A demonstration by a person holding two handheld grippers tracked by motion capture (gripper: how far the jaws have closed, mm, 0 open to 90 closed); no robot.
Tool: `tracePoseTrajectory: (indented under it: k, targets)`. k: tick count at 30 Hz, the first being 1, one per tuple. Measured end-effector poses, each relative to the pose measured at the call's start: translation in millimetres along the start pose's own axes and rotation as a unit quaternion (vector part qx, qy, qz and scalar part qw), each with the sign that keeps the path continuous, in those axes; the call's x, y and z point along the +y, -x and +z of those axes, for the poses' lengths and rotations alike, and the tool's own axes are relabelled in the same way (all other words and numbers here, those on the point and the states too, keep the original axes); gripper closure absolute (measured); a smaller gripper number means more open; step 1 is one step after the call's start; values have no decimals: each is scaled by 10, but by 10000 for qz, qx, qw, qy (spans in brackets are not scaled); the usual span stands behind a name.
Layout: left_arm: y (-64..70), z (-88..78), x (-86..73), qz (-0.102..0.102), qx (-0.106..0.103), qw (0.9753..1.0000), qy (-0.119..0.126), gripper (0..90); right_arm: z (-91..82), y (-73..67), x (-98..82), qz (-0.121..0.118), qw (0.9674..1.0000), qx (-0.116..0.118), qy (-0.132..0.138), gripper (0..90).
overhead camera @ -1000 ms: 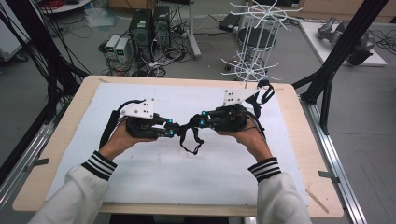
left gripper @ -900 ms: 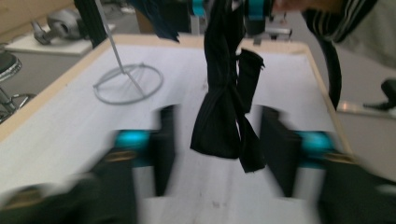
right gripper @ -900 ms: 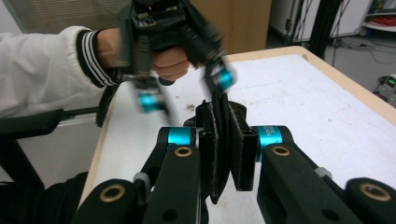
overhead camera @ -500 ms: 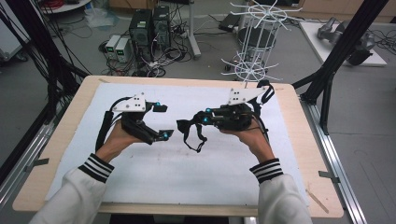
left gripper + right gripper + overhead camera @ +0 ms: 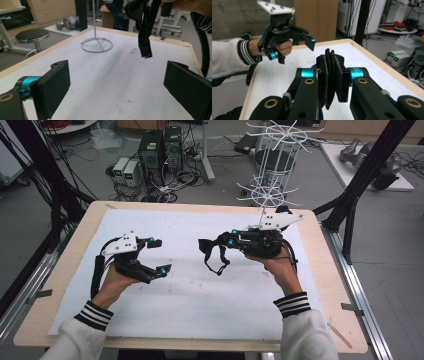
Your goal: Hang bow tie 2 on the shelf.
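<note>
A black fabric strap (image 5: 214, 255) hangs from my right gripper (image 5: 209, 245), which is shut on it above the middle of the white mat. In the right gripper view the strap (image 5: 330, 75) is pinched flat between the two pads. My left gripper (image 5: 159, 255) is held at the mat's left, open, with nothing between its jaws. It stands apart from the strap. In the left gripper view the strap's loose end (image 5: 145, 32) dangles ahead of the wide-open left gripper (image 5: 120, 85). The left gripper (image 5: 308, 41) also shows open beyond the right one.
A white wire rack (image 5: 272, 170) stands at the mat's far right; its ring base (image 5: 97, 45) rests on the white mat (image 5: 200, 295). The wooden table edge (image 5: 60, 270) frames the mat. Black frame posts and floor equipment surround the table.
My left gripper has let go of the strap, opened and pulled away to the left. The right gripper keeps its hold and has barely moved.
</note>
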State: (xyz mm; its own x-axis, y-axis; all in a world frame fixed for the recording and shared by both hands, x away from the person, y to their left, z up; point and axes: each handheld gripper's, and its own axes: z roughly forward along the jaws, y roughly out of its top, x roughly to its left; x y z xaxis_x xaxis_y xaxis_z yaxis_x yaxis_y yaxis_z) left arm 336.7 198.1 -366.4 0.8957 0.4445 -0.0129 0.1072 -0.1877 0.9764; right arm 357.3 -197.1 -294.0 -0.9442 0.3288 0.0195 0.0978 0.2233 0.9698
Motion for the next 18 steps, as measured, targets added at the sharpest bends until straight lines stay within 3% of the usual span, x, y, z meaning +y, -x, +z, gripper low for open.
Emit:
tracePoseTrajectory:
  k: [9,18]
  targets:
    - [30,-253,-261,-66,522,9983,249,75,-117,6,27,-40,9993,-308,230,833]
    - [44,-418,-497,-65,924,9953,288,74,-232,33,44,-27,9962,-719,500,832]
